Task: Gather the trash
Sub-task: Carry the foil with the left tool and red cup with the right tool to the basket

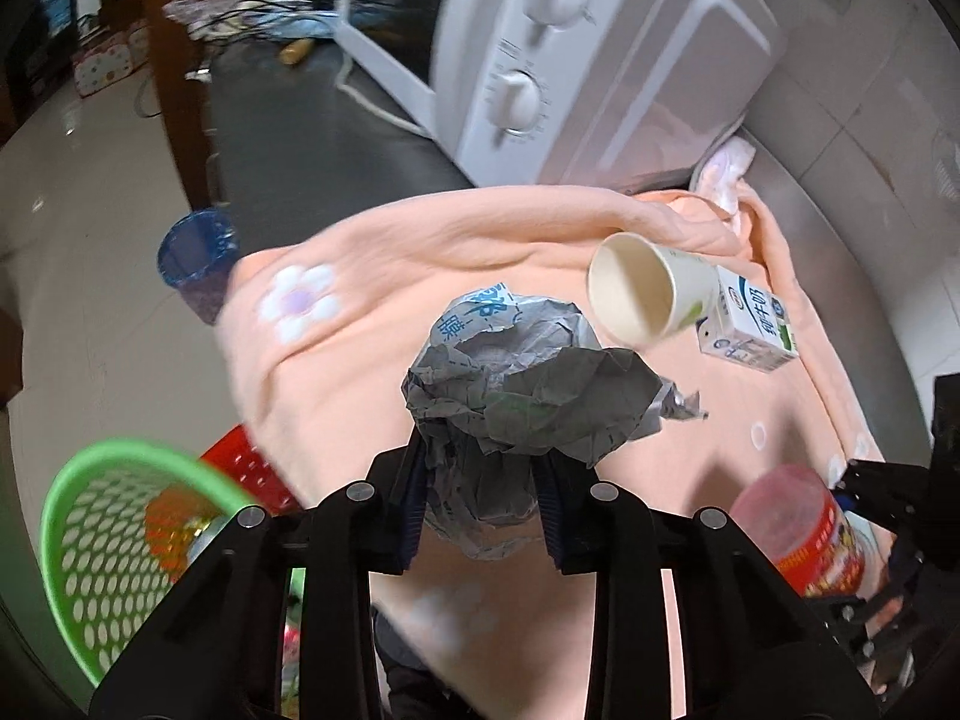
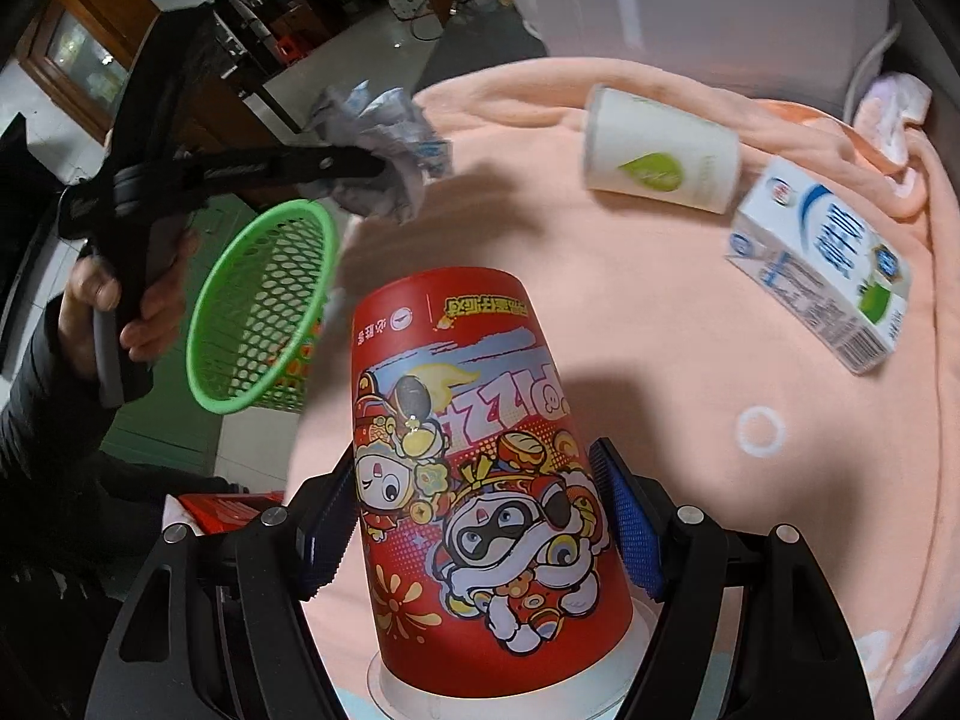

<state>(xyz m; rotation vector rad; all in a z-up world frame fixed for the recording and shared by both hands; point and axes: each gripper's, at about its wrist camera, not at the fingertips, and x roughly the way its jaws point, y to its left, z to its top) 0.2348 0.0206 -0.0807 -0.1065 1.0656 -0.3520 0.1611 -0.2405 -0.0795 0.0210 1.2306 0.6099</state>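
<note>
A crumpled paper wad (image 1: 510, 384) is clamped between the closed pads of the left gripper (image 1: 480, 480) and is held clear of the peach blanket (image 1: 372, 252) that covers the surface. In the right wrist view the wad (image 2: 384, 138) is carried at the blanket's left edge, above the green basket (image 2: 264, 306), which sits off that edge. A red printed cup (image 2: 474, 468) is gripped upside down by the right gripper (image 2: 480, 516), its blue pads pressed on both sides, over the near part of the blanket. On the blanket beyond the red cup, a white paper cup (image 2: 660, 150) lies on its side, and a milk carton (image 2: 822, 264) lies just to its right. A white microwave (image 1: 576, 48) stands behind the blanket.
</note>
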